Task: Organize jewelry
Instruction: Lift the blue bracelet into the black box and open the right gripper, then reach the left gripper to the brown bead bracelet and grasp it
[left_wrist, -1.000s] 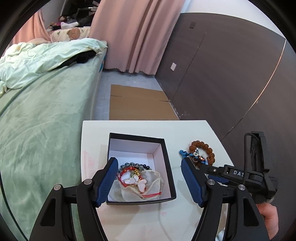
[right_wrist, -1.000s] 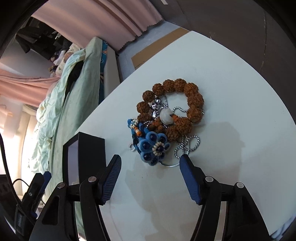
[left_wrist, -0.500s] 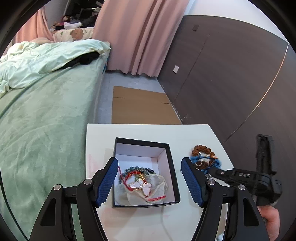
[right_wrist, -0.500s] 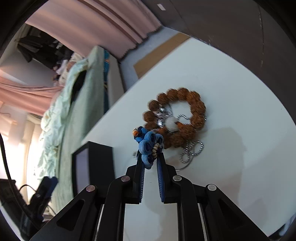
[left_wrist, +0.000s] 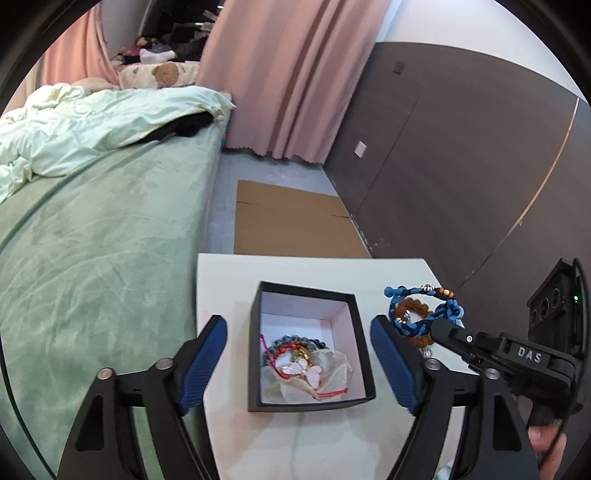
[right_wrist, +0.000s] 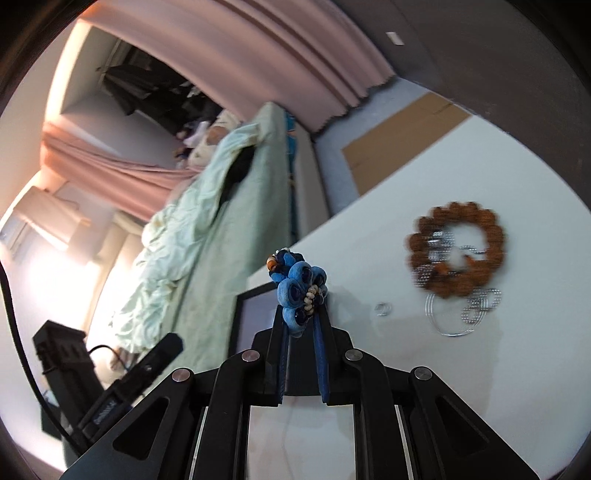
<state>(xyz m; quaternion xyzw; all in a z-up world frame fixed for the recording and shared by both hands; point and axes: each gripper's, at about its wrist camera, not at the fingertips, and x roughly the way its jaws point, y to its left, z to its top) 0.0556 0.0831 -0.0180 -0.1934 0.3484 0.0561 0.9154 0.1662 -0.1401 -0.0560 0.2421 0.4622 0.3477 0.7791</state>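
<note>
A black jewelry box (left_wrist: 255, 350) with a white inside stands on the white table (left_wrist: 229, 280). It holds a dark bead bracelet, a red cord bracelet (left_wrist: 284, 350) and a white pouch. My left gripper (left_wrist: 297, 354) is open, held above the box's near side. My right gripper (right_wrist: 301, 325) is shut on a blue braided bracelet (right_wrist: 299, 291) and holds it off the table; it also shows in the left wrist view (left_wrist: 424, 314), right of the box. A brown bead bracelet (right_wrist: 458, 251) and a silver chain (right_wrist: 469, 314) lie on the table.
A green bed (left_wrist: 92, 240) runs along the table's left side. Flat cardboard (left_wrist: 291, 225) lies on the floor beyond the table. A dark panelled wall (left_wrist: 461, 166) stands to the right. A small silver ring (right_wrist: 382, 308) lies on the table.
My right gripper closed on the blue bracelet and lifted it off the table, away from the brown beads, toward the box. My left gripper rose and pulled back a little.
</note>
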